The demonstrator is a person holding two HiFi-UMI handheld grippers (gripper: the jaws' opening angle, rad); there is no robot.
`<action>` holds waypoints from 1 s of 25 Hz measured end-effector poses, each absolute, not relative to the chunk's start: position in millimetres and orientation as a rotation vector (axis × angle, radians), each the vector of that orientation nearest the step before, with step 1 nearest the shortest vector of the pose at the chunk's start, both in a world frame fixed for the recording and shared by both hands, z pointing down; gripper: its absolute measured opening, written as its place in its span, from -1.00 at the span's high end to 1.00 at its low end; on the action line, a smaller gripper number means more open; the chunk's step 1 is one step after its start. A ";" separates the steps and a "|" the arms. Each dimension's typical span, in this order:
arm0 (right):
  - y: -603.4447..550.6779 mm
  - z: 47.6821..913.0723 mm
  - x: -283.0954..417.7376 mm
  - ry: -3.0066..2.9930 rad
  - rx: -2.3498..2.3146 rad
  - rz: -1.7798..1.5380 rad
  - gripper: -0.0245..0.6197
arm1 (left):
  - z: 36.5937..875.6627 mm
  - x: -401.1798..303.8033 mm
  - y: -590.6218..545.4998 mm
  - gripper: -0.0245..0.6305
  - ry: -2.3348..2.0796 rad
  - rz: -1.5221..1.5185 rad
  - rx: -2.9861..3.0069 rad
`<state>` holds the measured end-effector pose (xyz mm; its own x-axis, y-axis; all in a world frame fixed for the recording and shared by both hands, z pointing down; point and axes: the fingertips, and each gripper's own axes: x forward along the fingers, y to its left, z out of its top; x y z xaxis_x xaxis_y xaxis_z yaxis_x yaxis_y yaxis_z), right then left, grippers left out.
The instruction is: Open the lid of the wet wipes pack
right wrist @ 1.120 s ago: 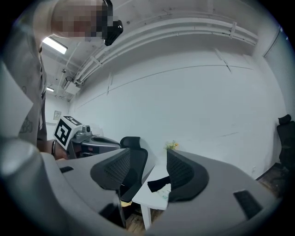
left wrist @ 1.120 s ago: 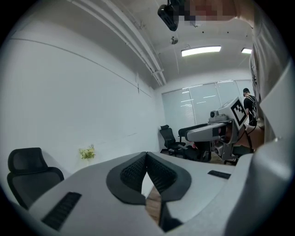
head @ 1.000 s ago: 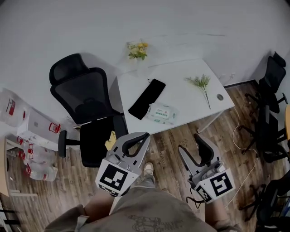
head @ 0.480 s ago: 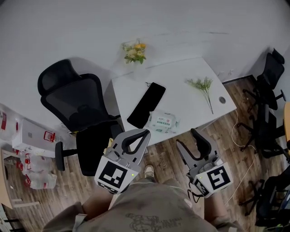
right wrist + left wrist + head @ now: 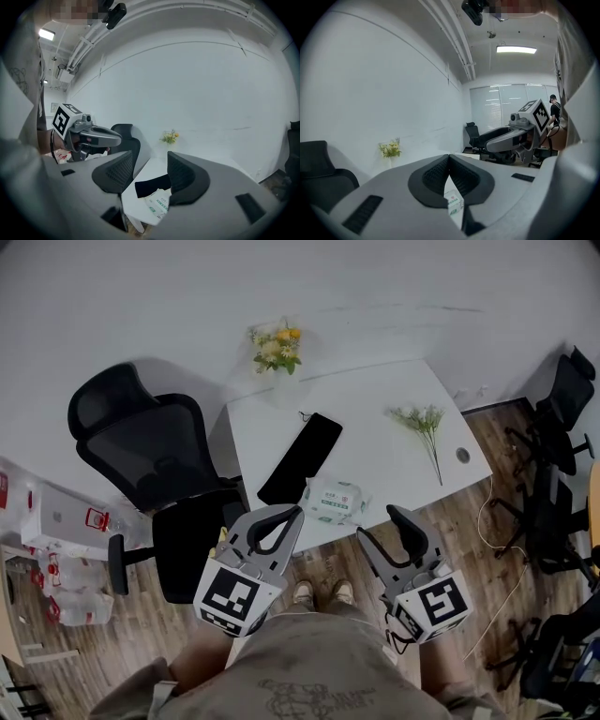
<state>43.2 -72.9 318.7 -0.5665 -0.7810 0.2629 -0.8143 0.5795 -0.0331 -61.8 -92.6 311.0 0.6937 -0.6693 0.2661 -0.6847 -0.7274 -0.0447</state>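
where the wipes pack (image 5: 333,500) sits, a black pad (image 5: 300,457) lies beside.

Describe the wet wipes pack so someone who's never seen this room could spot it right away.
Find the white table beside the black office chair. At its near edge, right by the lower end of the long flat black item, lies the wet wipes pack. It alone is a soft white packet with green print.
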 end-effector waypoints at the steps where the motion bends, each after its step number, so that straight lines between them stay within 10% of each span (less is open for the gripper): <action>1: -76.2 321.0 45.4 -2.591 1.318 0.226 0.16 | 311.6 -59.9 -94.6 0.88 -1.141 0.420 2.836; 25: -126.7 480.7 22.8 -2.290 0.901 0.229 0.16 | 423.9 -43.1 -131.8 0.88 -1.117 0.738 2.617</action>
